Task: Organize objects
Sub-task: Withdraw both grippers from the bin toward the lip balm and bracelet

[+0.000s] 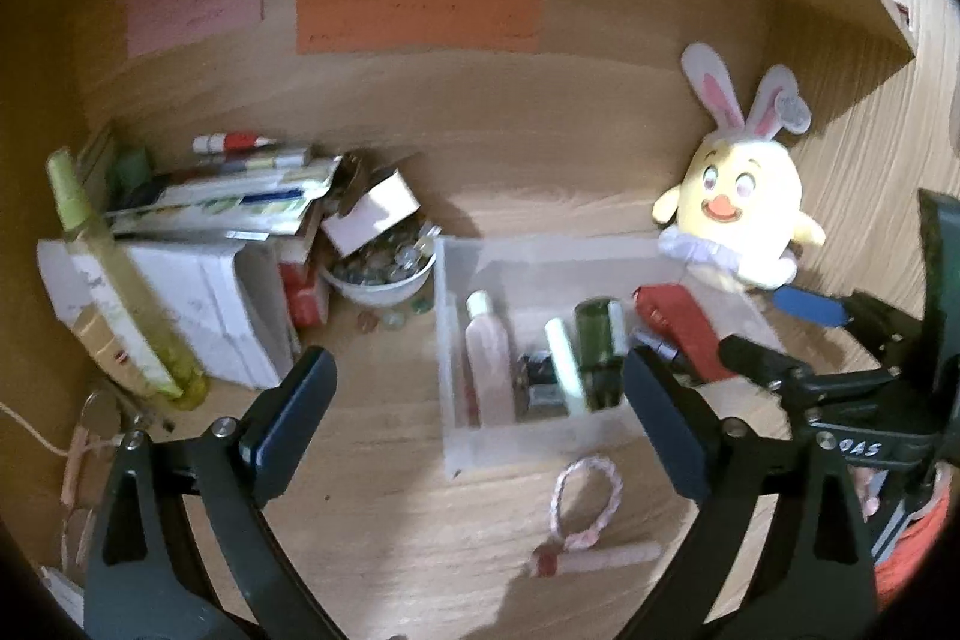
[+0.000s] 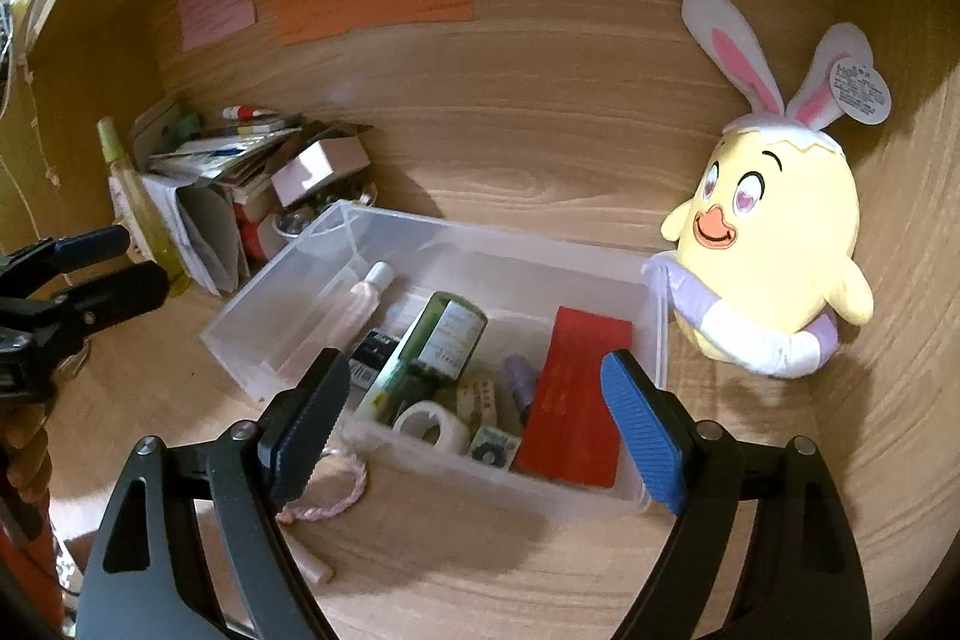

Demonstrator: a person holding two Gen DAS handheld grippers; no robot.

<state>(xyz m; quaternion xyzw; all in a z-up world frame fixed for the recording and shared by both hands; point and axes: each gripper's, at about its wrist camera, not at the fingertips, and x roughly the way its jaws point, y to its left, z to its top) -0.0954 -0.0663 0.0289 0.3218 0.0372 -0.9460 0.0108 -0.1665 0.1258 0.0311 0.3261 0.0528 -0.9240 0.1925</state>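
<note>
A clear plastic bin (image 2: 288,280) (image 1: 447,340) stands on the wooden desk. It holds a small clear bottle (image 2: 366,295) (image 1: 487,358), a dark green bottle (image 2: 447,340) (image 1: 596,346), a red packet (image 2: 576,400) (image 1: 678,328), a tape roll (image 2: 429,424) and other small items. A pink braided cord with a wooden stick (image 1: 585,520) (image 2: 336,496) lies on the desk in front of the bin. My left gripper (image 1: 480,430) is open and empty over the bin's near side. My right gripper (image 2: 474,430) is open and empty above the bin's near edge.
A yellow chick plush with bunny ears (image 2: 774,244) (image 1: 741,208) leans against the wall right of the bin. At the left are stacked boxes and papers (image 1: 216,232), a bowl of marbles (image 1: 381,268) and a tall yellow-green bottle (image 1: 114,280). Coloured notes (image 1: 414,16) hang on the back wall.
</note>
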